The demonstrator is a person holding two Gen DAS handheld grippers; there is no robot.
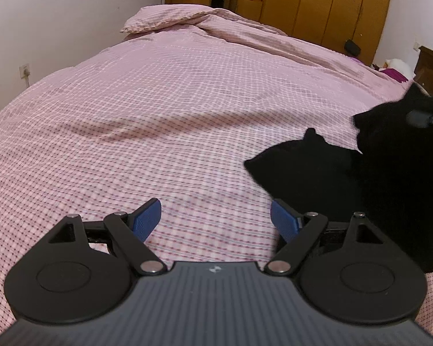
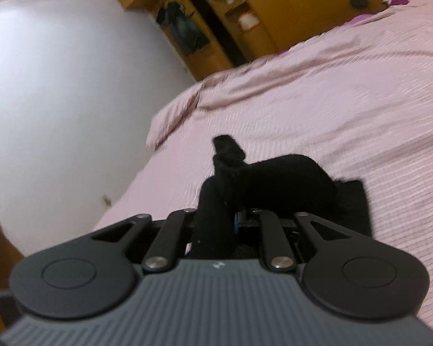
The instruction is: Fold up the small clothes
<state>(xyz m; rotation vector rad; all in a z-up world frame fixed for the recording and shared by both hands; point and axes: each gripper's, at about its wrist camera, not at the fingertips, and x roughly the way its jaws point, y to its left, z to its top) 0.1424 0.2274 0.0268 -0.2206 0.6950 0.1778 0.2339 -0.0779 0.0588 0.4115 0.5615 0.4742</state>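
Observation:
A black garment [image 1: 346, 178] lies on the pink checked bedcover [image 1: 158, 115] at the right of the left wrist view, one part of it lifted at the far right. My left gripper [image 1: 215, 220] hovers open over the cover just left of the cloth, its blue pads [image 1: 145, 219] apart with nothing between them. In the right wrist view my right gripper [image 2: 231, 216] is shut on a bunched fold of the black garment [image 2: 274, 173], which hangs raised above the bed. Part of the cloth [image 2: 352, 201] trails onto the cover behind it.
A pillow [image 1: 164, 18] and a rumpled quilt lie at the bed's far end. Wooden wardrobes [image 1: 326, 3] stand beyond. A white wall [image 1: 57, 14] runs along the bed's left side. Magenta fabric and a white item [image 1: 395, 67] sit at the far right.

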